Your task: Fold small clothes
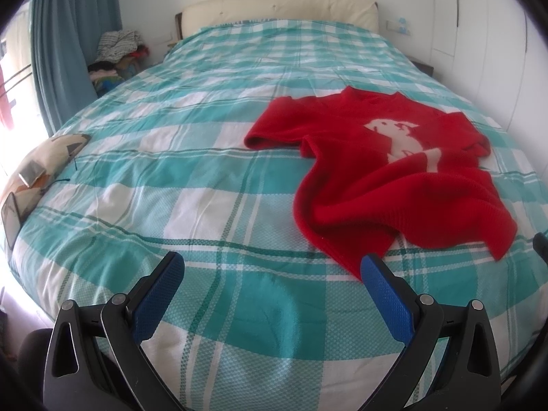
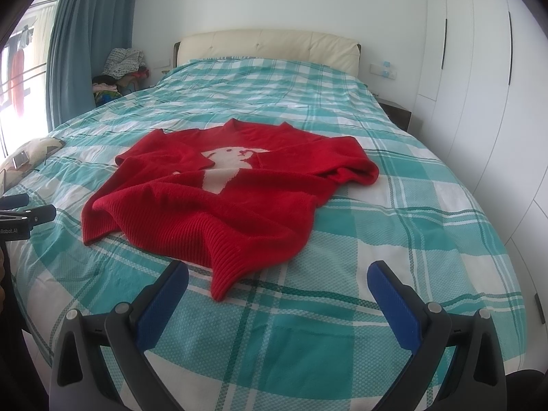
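Note:
A small red knit sweater (image 1: 387, 185) with a white animal on its chest lies rumpled, front up, on the teal and white checked bed (image 1: 191, 185). It also shows in the right wrist view (image 2: 219, 198), with its hem nearest me. My left gripper (image 1: 274, 267) is open and empty, low over the bed, left of the sweater's hem. My right gripper (image 2: 277, 277) is open and empty, just short of the hem's nearest corner. The left gripper shows at the left edge of the right wrist view (image 2: 24, 215).
A patterned cushion (image 1: 44, 164) with two phones on it lies at the bed's left edge. A pile of clothes (image 1: 116, 54) sits beside the cream headboard (image 1: 281, 10). Blue curtains (image 1: 72, 34) hang left; white wardrobes (image 2: 479, 68) stand right.

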`<action>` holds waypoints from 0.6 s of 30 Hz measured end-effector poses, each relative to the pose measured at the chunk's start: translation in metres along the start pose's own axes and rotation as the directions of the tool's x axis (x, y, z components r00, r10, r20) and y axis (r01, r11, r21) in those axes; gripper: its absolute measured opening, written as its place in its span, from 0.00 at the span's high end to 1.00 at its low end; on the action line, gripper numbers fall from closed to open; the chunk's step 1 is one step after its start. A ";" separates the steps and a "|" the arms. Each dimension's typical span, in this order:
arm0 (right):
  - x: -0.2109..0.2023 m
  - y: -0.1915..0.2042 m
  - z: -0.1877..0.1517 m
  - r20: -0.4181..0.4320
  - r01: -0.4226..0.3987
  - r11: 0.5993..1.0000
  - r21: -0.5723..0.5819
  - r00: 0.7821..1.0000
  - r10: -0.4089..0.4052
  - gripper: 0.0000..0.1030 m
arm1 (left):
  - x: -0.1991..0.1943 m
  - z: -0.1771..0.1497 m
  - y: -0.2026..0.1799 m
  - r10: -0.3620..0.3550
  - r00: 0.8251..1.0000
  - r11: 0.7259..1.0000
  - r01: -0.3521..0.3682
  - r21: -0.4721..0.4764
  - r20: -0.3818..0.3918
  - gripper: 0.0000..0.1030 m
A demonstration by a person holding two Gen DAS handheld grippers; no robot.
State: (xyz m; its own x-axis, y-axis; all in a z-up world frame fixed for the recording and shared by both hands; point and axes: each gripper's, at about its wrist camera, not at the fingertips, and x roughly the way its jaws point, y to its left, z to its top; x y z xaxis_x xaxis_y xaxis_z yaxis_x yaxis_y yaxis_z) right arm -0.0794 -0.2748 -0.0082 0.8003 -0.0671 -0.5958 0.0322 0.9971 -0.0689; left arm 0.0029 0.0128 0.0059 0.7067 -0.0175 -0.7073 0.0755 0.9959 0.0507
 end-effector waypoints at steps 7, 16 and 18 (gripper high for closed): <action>0.000 0.001 -0.001 0.000 0.000 1.000 -0.001 1.000 0.000 0.00 | 0.001 -0.002 0.003 0.007 1.000 1.000 -0.007 0.003 -0.005 0.00; 0.000 0.003 -0.001 -0.008 -0.004 1.000 -0.004 1.000 0.004 0.00 | 0.002 -0.002 0.001 0.011 1.000 1.000 -0.011 0.000 -0.019 0.00; -0.001 0.004 0.000 -0.006 -0.003 1.000 -0.010 1.000 0.003 0.00 | 0.005 -0.002 0.000 0.018 0.999 1.000 -0.017 0.008 -0.028 0.00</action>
State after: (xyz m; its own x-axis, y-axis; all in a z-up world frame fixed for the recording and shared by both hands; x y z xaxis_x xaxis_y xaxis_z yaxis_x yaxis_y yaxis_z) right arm -0.0800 -0.2711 -0.0085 0.7969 -0.0647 -0.6006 0.0244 0.9969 -0.0750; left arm 0.0049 0.0125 0.0009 0.6880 0.0026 -0.7257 0.0688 0.9953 0.0688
